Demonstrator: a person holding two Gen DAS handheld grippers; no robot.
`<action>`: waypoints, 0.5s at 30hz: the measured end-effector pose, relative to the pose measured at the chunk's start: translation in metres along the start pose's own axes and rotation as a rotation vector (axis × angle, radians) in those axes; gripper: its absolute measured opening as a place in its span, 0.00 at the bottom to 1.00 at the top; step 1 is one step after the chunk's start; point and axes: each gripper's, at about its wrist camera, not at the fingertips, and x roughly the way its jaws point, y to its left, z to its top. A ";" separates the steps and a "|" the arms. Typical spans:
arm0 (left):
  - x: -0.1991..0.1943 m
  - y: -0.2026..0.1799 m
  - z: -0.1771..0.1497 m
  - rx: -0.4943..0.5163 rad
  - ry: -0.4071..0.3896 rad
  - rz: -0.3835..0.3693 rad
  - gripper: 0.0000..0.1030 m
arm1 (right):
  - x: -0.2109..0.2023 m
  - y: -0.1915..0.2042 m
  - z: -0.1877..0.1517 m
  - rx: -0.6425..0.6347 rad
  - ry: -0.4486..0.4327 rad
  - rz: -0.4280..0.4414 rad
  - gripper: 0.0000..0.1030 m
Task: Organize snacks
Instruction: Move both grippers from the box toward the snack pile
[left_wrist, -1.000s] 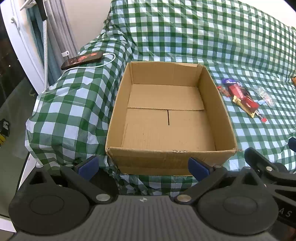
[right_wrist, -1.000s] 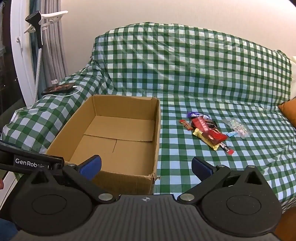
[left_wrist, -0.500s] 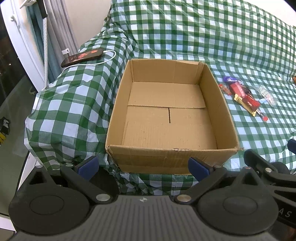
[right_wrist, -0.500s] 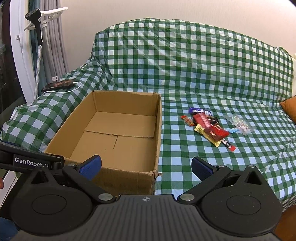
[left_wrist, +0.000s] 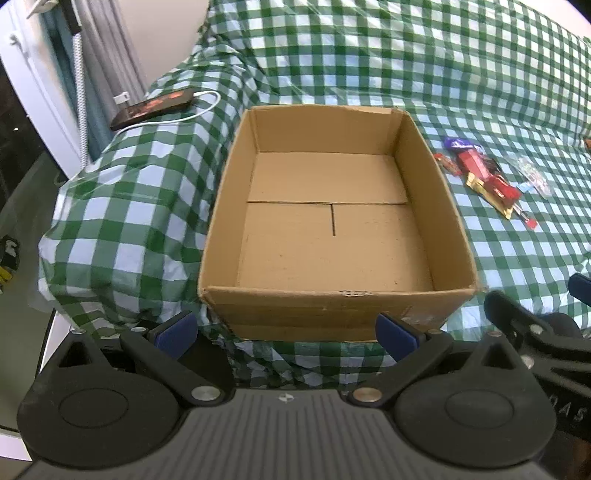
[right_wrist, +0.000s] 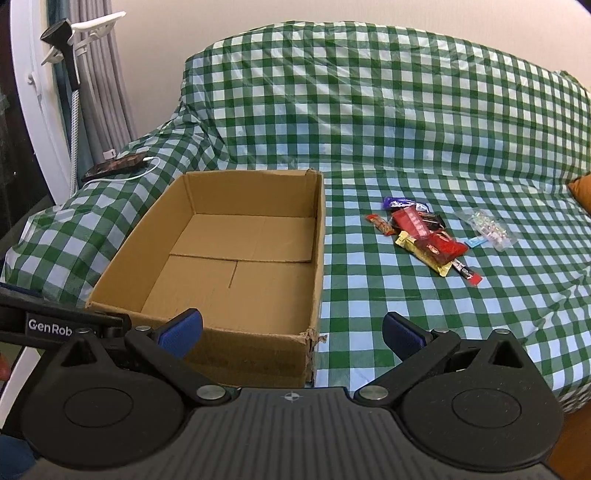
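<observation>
Sitting bare inside, cardboard box (right_wrist: 236, 258) lies beside loose snacks (right_wrist: 424, 236).

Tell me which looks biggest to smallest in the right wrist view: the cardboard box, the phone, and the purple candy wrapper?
1. cardboard box, by far the biggest.
2. phone.
3. purple candy wrapper.

The phone and wrapper look close in size, and the phone sits farther back, so that order is unsure.

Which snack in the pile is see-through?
The clear packet, lying a little apart on the right side of the snack pile. You can see small pale pieces inside it; the other wrappers are red, gold or purple.
</observation>
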 end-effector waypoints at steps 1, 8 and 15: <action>0.001 -0.002 0.002 0.005 0.003 -0.002 1.00 | 0.001 -0.002 0.000 0.010 -0.002 -0.003 1.00; 0.009 -0.020 0.019 0.040 0.009 -0.007 1.00 | 0.015 -0.035 0.003 0.098 -0.011 -0.052 1.00; 0.018 -0.051 0.041 0.087 0.023 -0.025 1.00 | 0.030 -0.086 0.005 0.228 -0.027 -0.101 1.00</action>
